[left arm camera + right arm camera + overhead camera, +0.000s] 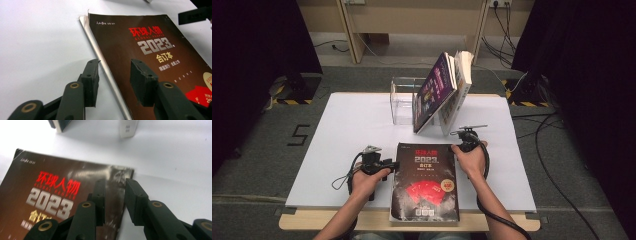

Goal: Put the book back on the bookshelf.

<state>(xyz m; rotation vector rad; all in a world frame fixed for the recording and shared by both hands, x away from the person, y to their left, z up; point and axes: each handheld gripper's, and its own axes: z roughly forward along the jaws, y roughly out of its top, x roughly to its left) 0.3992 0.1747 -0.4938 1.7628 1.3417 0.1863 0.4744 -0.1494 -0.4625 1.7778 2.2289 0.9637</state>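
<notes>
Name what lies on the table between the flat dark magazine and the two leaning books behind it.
Nothing: the high view shows bare white table between the magazine and the leaning books.

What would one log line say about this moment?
book: flat on table | left tongs: open, astride left edge | right tongs: open, astride right edge | neither grips
</notes>
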